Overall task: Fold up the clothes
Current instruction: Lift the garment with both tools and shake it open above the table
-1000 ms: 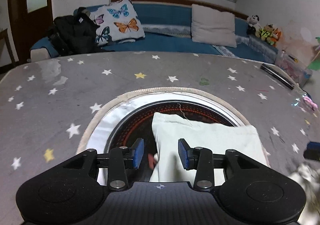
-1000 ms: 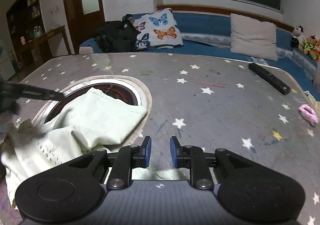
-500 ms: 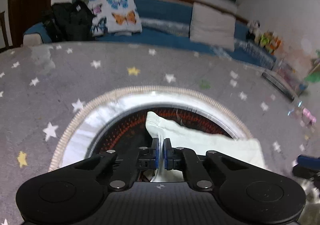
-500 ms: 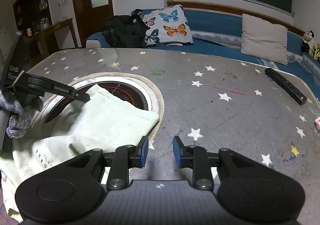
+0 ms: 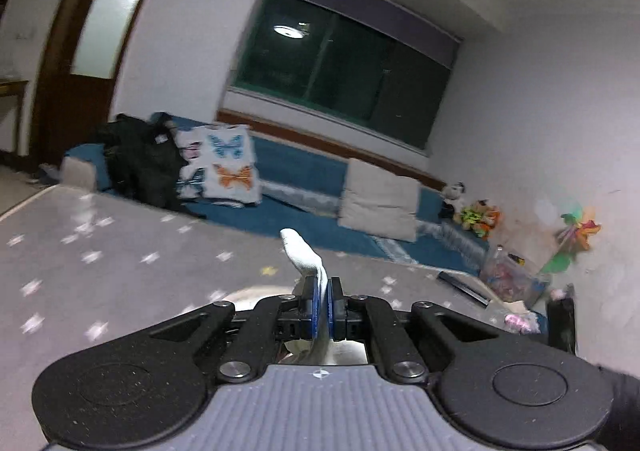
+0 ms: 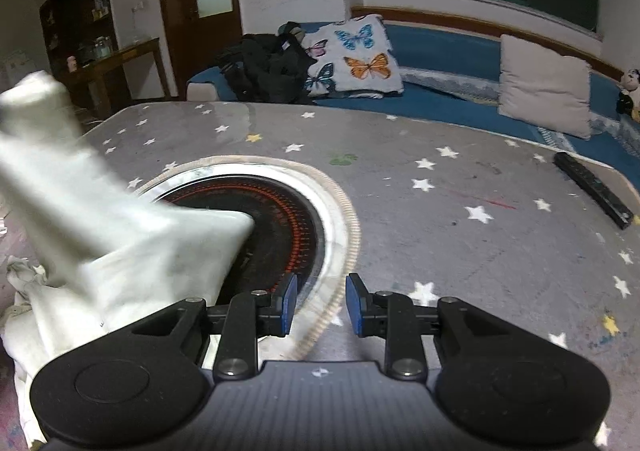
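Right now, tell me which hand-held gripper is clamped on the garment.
The left hand-held gripper: its blue pads are pinched shut on the cream garment. The right hand-held gripper is open, holding nothing.

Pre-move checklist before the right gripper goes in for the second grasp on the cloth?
1. Left gripper shut on the pale cream cloth garment: ok, fabric is pinched between the blue pads.
2. Garment lifted off the grey star-patterned table cover: partly; one end is raised, the rest lies bunched at the table's left.
3. Right gripper open and holding nothing: ok.
4. Free corner for the right gripper to take: cannot tell, the cloth is blurred and bunched.
5. Black remote control away from the cloth: ok, far right edge.
6. Round black hotplate off: cannot tell.
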`<state>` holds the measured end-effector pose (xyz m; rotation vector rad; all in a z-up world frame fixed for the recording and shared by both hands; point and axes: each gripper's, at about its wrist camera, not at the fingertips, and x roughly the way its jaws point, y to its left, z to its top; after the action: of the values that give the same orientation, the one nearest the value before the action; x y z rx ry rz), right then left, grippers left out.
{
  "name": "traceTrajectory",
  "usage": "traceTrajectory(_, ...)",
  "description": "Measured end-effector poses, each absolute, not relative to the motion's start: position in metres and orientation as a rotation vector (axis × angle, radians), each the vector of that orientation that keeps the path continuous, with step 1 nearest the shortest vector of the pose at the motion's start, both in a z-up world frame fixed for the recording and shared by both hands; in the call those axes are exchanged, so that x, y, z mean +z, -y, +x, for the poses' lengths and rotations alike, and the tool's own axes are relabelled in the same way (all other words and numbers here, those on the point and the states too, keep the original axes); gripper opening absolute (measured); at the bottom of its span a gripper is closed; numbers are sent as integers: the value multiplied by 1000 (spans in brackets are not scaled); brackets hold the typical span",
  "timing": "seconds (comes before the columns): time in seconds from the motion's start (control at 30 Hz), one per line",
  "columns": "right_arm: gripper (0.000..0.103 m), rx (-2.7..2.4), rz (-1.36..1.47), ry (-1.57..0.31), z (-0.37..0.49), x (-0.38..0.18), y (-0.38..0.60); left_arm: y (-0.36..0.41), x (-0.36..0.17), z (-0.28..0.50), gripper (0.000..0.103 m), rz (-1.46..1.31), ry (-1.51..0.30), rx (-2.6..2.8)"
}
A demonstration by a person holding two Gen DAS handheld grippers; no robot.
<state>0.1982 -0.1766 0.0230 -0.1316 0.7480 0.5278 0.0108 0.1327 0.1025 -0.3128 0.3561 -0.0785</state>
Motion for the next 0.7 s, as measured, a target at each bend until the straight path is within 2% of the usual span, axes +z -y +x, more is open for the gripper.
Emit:
traceTrajectory(0.13,26,595,-154,-767,197,19,155,-150,71,-31,5,-386,-452,31)
traceTrajectory(0.33,27,757,-210,-787,180,8,106,-166,17,-53,5,-490,-602,147)
traceTrajectory(0.53,30,865,-300,-732,151,7,64,-163,2,-65,5,-507,-636,161)
traceTrajectory(0.7,31,771,-241,-763,177,4,62,-159,0,-62,5,-499,-637,159)
